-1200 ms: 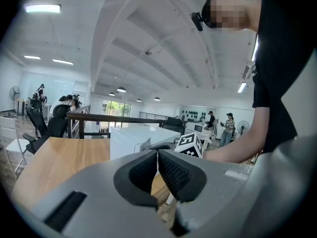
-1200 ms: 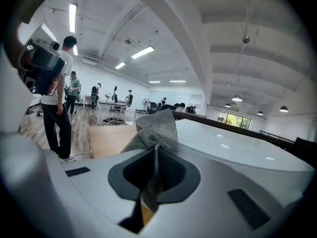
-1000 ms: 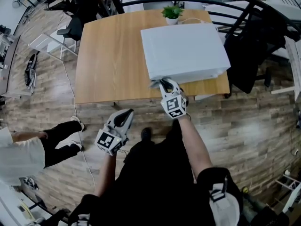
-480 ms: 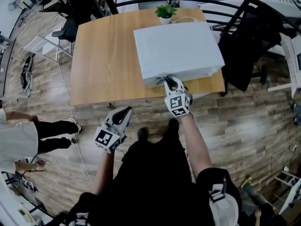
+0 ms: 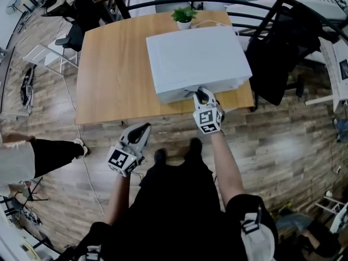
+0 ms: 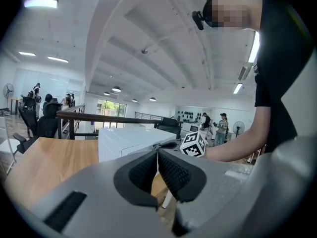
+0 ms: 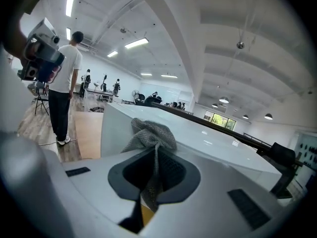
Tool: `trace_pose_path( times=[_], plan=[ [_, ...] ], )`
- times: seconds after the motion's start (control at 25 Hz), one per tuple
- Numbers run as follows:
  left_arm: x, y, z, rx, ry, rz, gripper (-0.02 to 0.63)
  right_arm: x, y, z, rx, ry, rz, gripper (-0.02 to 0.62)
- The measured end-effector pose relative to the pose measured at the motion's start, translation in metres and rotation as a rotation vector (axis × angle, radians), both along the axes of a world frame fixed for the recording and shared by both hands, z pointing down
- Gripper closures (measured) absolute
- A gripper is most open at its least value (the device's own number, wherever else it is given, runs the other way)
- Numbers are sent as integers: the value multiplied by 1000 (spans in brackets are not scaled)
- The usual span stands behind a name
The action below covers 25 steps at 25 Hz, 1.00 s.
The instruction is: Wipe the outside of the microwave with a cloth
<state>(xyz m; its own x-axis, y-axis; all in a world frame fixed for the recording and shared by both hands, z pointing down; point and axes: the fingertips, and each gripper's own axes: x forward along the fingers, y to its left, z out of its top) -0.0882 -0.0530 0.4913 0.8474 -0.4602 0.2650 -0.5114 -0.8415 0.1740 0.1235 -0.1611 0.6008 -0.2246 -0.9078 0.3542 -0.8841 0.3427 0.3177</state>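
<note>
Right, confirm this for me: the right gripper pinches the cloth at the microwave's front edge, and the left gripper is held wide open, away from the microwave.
Not quite. The left gripper is shut, jaws together with nothing between them, as the left gripper view shows. The rest holds: the right gripper pinches the cloth at the microwave's front edge.

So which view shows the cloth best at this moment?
The right gripper view: the grey mesh cloth is pinched in the right gripper, bunched against the edge of the microwave. In the head view that gripper hides it almost entirely. The left gripper view shows the microwave from the side, but no cloth I can make out.
</note>
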Motion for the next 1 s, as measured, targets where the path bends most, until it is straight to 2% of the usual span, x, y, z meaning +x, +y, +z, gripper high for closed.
trace_pose_path(
  times=[0.2, 0.36, 0.68, 0.88, 1.0],
  plan=[
    [17, -2, 0, 7, 9, -2, 597, 29, 2, 0, -2, 12, 17, 583],
    [36, -5, -3, 47, 45, -1, 597, 55, 5, -2, -3, 21, 30, 583],
    [60, -5, 0, 23, 30, -27, 597, 93, 9, 0, -17, 34, 32, 583],
    [73, -8, -6, 63, 53, -38, 597, 114, 9, 2, -20, 40, 30, 583],
    [78, -7, -5, 49, 41, -54, 597, 124, 9, 3, -15, 43, 28, 583]
  ],
)
